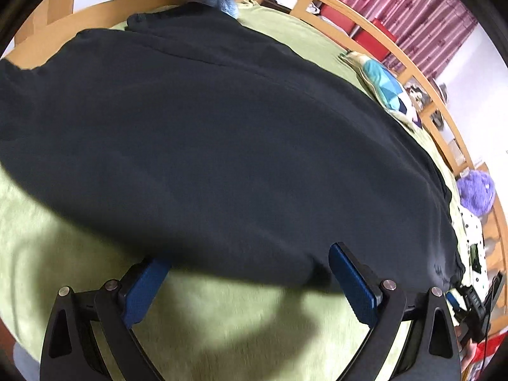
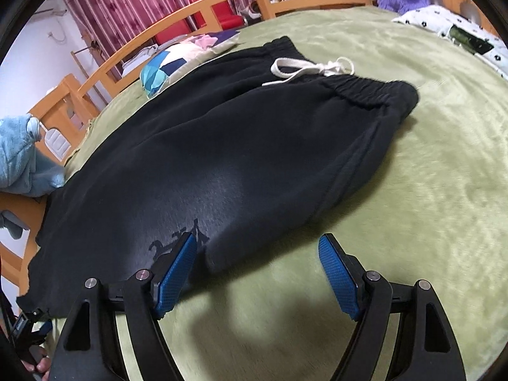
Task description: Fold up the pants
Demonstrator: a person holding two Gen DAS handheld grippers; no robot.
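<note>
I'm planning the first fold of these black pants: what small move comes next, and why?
Probably lower both open grippers, left gripper and right gripper, onto the near edge of the black pants, since neither holds fabric yet.

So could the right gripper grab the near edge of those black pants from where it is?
Probably yes: the right gripper is open, just before the pants' edge, nothing between them.

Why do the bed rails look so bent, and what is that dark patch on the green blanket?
Both views: fisheye lenses curve the straight wooden rail. Left wrist view: soft shadow falls on the blanket beneath the open left gripper; the black pants look slightly blurred. Right wrist view: sharper, drawstring crisp.
</note>
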